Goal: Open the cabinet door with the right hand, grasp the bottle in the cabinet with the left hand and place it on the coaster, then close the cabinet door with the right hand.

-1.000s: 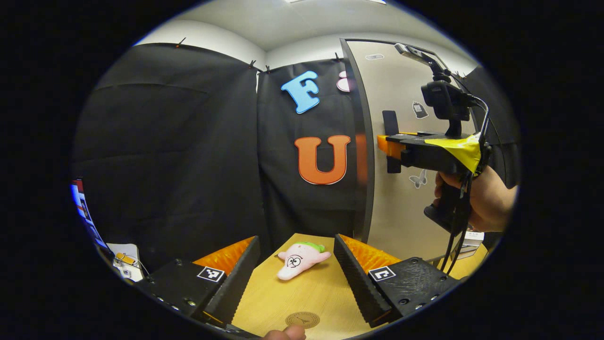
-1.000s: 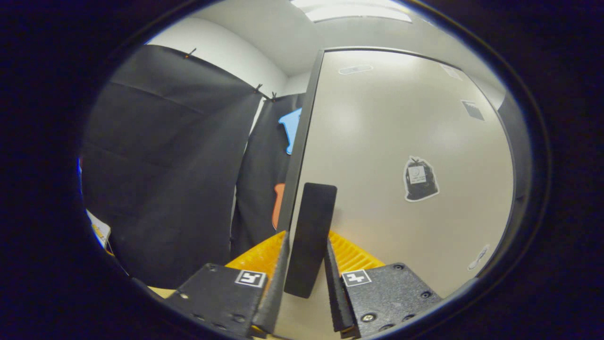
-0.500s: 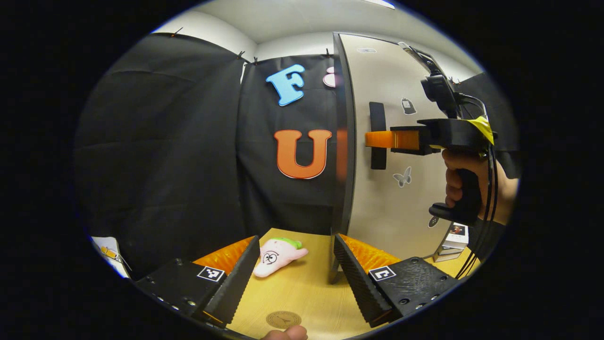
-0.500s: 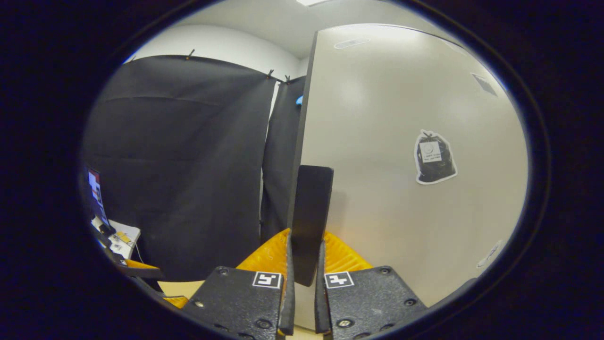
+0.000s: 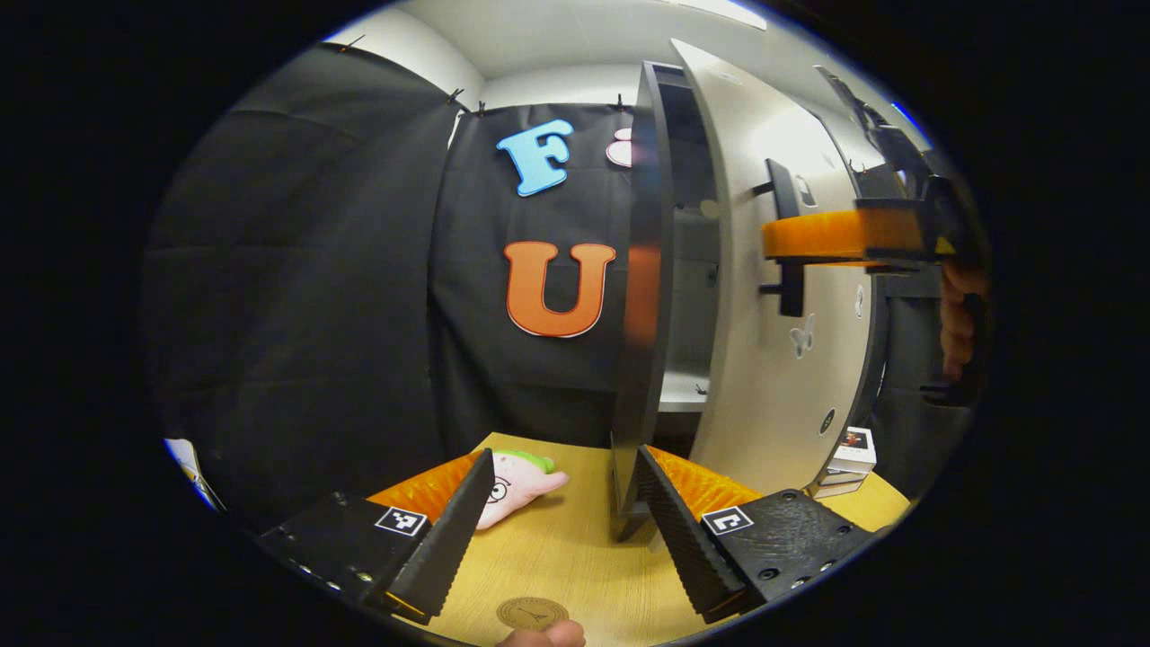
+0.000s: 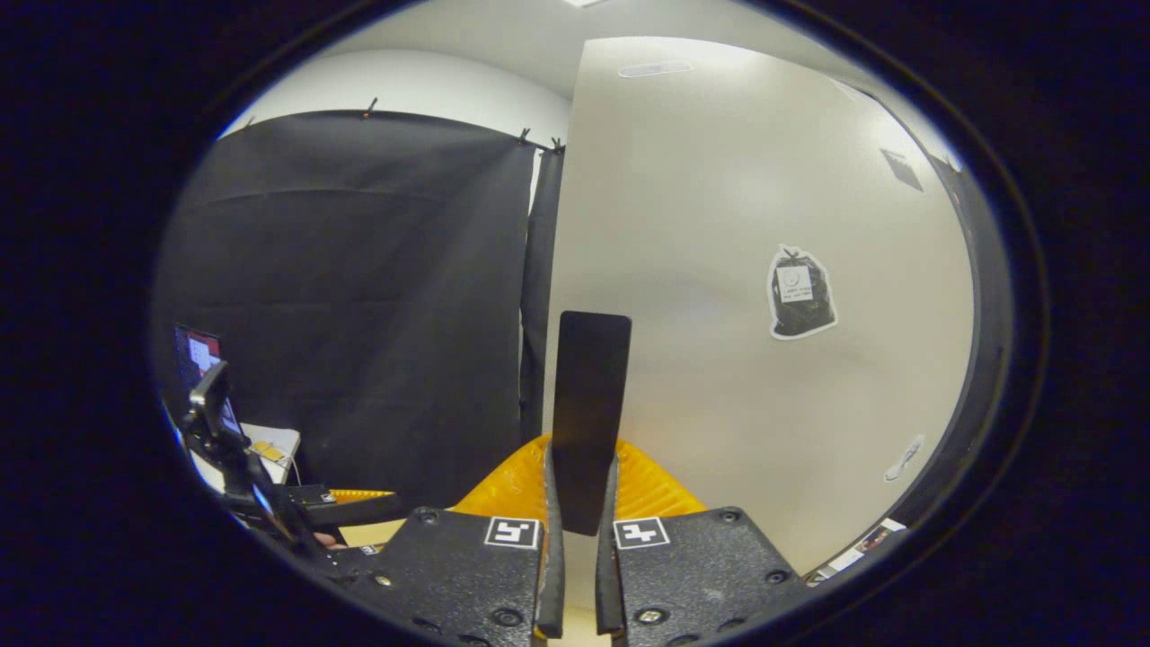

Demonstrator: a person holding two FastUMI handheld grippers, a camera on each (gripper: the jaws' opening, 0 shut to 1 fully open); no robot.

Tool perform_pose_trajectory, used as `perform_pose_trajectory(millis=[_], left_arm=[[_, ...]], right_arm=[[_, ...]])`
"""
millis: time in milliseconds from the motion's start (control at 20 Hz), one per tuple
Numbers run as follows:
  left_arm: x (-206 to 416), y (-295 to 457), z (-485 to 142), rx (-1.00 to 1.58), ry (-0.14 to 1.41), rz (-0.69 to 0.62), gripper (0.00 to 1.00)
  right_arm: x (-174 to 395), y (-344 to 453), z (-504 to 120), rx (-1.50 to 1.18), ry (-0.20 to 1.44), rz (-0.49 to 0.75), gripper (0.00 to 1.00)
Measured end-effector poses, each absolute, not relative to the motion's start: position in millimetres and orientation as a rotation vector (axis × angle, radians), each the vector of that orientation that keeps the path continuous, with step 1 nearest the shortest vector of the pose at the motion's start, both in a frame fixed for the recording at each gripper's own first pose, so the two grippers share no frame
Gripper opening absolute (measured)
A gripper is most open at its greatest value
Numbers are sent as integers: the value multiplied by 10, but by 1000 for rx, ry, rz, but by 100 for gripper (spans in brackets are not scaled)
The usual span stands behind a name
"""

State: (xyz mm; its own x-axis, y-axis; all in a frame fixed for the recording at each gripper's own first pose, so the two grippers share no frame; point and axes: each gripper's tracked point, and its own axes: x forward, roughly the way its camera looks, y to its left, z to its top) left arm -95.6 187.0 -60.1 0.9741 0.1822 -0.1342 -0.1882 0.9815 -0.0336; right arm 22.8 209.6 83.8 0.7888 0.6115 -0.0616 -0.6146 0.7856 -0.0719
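Here, the left gripper (image 5: pixel 557 530) hovered wide apart over the table (image 5: pixel 584 566), above the coaster (image 5: pixel 532 613). Rightward, the right gripper (image 6: pixel 575 503) was clamped on the handle (image 6: pixel 588 418) of the partly open cabinet door (image 5: pixel 764 359). No bottle could be made out.

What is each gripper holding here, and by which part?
The right gripper clamps the flat black handle of the pale grey cabinet door at its lower end. The left gripper holds nothing.

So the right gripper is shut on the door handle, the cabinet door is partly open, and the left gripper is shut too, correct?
Not quite: the left gripper is open, its fingers spread over the table in the left gripper view. The right gripper is indeed shut on the door handle, and the cabinet door is partly open.
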Motion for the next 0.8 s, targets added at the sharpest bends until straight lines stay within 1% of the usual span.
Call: perform_pose_trajectory(millis=[150,300,450,600,800], left_arm=[[-905,1954,-672,-44,160,209,95],[-937,1888,-538,-17,115,223,95],[-1040,1656,-429,15,104,232,95],[-951,1406,-326,5,94,209,95],[-916,994,-285,11,108,166,95]], right_arm=[[86,2045,844,-86,40,688,17],[-39,1968,849,-81,44,720,17],[-193,1860,862,-74,62,762,17],[-322,1748,875,-79,70,794,17],[-389,1577,865,-65,69,792,17]])
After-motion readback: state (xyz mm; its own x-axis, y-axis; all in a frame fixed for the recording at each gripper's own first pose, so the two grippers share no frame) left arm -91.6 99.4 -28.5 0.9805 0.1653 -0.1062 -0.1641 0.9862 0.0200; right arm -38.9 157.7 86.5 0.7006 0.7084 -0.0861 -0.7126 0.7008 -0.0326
